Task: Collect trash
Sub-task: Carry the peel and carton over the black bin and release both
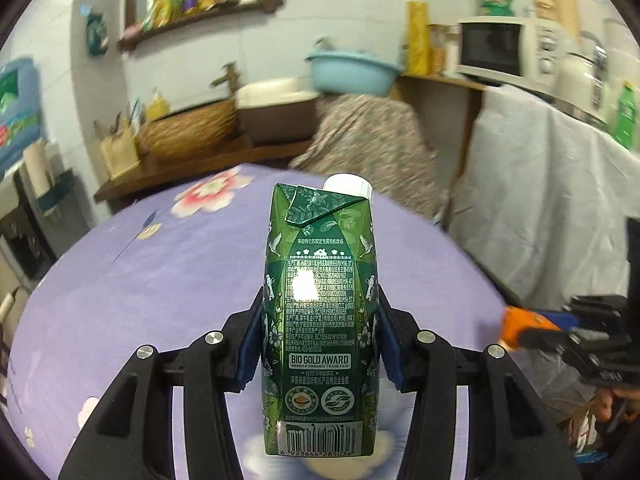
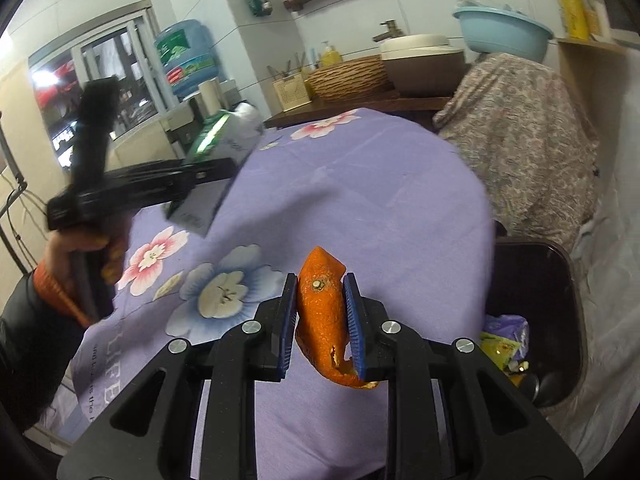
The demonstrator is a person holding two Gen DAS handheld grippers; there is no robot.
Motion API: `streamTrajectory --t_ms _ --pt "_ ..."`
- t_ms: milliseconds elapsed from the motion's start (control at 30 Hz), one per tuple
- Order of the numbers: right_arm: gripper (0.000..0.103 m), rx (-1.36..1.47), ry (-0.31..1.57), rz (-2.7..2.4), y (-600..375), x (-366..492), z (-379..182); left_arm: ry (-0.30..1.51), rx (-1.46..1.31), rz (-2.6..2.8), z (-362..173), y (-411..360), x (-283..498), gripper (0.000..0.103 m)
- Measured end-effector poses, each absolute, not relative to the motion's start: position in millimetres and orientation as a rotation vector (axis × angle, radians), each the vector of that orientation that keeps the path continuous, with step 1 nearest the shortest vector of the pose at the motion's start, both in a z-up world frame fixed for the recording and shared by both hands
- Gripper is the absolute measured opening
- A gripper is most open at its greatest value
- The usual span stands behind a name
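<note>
My left gripper is shut on a green milk carton with a white cap, held upright above the purple flowered tablecloth. My right gripper is shut on a piece of orange peel above the same cloth. The right gripper with the peel shows at the right edge of the left wrist view. The left gripper and its blurred carton show at the left of the right wrist view. A black trash bin with wrappers inside stands right of the table.
A counter behind the table holds a woven basket, a sink basin and a blue basin. A microwave sits on a shelf at right. A floral cloth and white sheet cover furniture. A water jug stands at left.
</note>
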State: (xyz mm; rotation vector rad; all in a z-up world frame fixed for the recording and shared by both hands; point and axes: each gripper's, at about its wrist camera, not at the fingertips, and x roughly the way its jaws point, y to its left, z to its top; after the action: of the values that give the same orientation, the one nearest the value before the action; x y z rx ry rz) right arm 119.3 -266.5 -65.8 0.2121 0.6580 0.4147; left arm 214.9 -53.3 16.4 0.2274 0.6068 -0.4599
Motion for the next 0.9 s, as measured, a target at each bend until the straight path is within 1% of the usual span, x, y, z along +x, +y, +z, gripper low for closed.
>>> streamTrajectory --t_ms 167,367,500,767,800,833,900 --pt "0.024 0.265 0.639 0.288 -319.1 103.1 -72.3 0.607 0.186 -0.604 11.5 -102.0 187.0 0.049" --pt "0.024 0.288 0.665 0.114 -386.5 101.9 -94.1 0.636 0.153 -0.711 0.9 -152.6 179.9 0.049" --pt "0.024 0.3 0.734 0.05 -414.2 118.5 -125.8 0.641 0.159 -0.75 -6.8 -185.2 174.1 0.049" --pt "0.024 0.334 0.847 -0.01 -431.9 153.0 -188.5 0.695 0.155 -0.785 -26.5 -229.0 179.6 0.049" --pt "0.025 0.342 0.86 -0.011 -432.8 158.2 -195.7 0.705 0.154 -0.785 -29.5 -232.5 181.5 0.049" --pt "0.028 0.345 0.868 -0.014 -434.3 162.3 -201.1 0.715 0.152 -0.786 -32.5 -235.9 183.5 0.049" --pt "0.032 0.336 0.87 -0.021 -433.4 168.8 -209.1 0.734 0.154 -0.79 -37.7 -244.2 187.5 0.049"
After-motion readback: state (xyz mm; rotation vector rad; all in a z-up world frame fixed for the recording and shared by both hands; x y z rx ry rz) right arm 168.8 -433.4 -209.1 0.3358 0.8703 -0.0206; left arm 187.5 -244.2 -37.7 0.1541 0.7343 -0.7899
